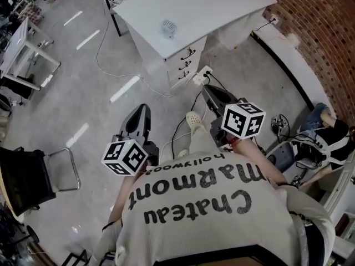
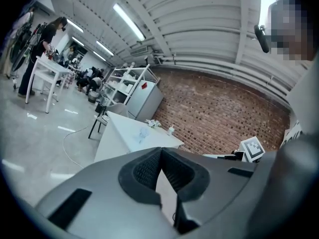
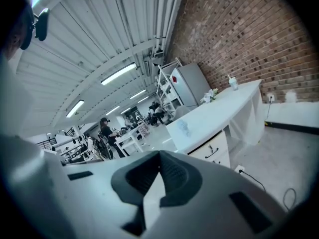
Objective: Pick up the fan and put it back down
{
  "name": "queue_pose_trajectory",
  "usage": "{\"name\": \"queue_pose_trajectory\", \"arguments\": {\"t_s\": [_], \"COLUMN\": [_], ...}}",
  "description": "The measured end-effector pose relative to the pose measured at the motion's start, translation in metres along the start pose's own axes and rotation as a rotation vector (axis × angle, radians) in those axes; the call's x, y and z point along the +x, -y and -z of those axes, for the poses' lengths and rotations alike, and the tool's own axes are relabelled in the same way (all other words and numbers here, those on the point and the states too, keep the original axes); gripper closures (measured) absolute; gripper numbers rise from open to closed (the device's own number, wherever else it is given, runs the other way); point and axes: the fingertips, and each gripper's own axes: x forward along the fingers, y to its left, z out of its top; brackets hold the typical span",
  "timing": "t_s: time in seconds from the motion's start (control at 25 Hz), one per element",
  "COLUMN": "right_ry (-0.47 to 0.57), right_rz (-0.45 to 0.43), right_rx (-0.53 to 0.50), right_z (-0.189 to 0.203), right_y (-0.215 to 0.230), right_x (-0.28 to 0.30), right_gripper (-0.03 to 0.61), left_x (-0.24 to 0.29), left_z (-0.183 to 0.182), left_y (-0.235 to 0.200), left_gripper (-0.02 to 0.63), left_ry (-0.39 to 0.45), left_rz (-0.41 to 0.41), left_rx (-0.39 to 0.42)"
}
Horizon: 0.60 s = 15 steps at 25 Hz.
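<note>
Judging by how things lie, the task has barely begun. Nothing has been lifted, and the person stands on the open floor, well apart from the white worktop, with both tools carried low in front of the body. The only candidate for the fan is a small, pale, see-through object sitting alone near the front edge of that worktop, above the drawer unit. It is too small and blurred in every view to be sure, though it looks most like a little desk fan. It rests on the surface, untouched. As I read it, the whole job is left: close the gap to the worktop, open a tool, take the fan, raise it and set it down again.

The left gripper points ahead toward the worktop and a little downward. In its own view its fingers are clenched, the ribbed pads meeting at the tips with nothing between them. The right gripper is the same: its fingers are pressed together at the tips, holding nothing and touching nothing. Either tool will have to be released wide before it can go around the fan. A light plastic body of that kind would probably tip or slide if nudged off-centre.
</note>
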Motion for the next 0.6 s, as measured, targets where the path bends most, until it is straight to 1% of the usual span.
{"name": "queue_pose_trajectory", "arguments": {"t_s": [0.12, 0.36, 0.6], "right_ry": [-0.002, 0.0, -0.02], "right_rz": [-0.017, -0.054, -0.09], "right_rx": [0.008, 0.009, -0.001], "right_z": [-0.006, -0.032, -0.069], "right_y": [0.002, 0.014, 0.028], "right_x": [0.015, 0.049, 0.096], "right_gripper": [0.575, 0.575, 0.575], "left_x": [0.008, 0.035, 0.07], "left_z": [-0.009, -0.035, -0.072], "left_y": [-0.005, -0.021, -0.036], "left_gripper": [0.612, 0.612, 0.612], "left_ry": [0.029, 0.066, 0.146], "left_rz": [-0.007, -0.056, -0.09], "left_rx": [-0.002, 0.015, -0.003]}}
